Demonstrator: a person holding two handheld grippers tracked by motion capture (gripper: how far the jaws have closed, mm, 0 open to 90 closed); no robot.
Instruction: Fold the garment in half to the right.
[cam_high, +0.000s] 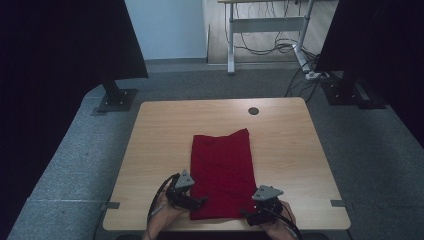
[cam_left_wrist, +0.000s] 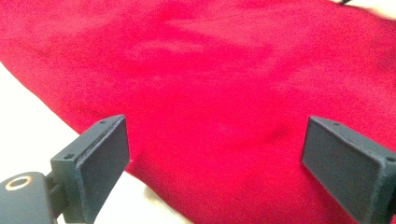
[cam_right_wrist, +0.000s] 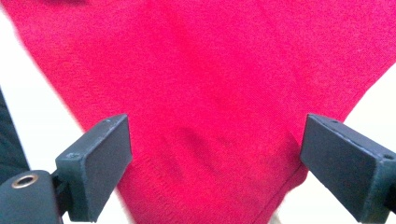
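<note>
Both grippers, left (cam_high: 200, 201) and right (cam_high: 246, 214), are spread wide over the near corners of the cloth (cam_high: 222, 165). Close both together, each pinching 1 corner fully, before lifting.

A matt red cloth (cam_high: 221, 172) of fine, slightly fuzzy weave lies on a table (cam_high: 160, 135) topped in smooth, pale wood-grain laminate with a dull sheen. The left gripper (cam_left_wrist: 215, 158) and right gripper (cam_right_wrist: 215, 158) show black jaws that look like matt plastic, faced with flat, dull rubbery pads (cam_left_wrist: 103, 165); a small brass-coloured metal ring glints at each base. A grey plate (cam_high: 267, 192) on top has a flat, unpolished finish. The floor (cam_high: 80, 150) around looks like rough grey carpet
</note>
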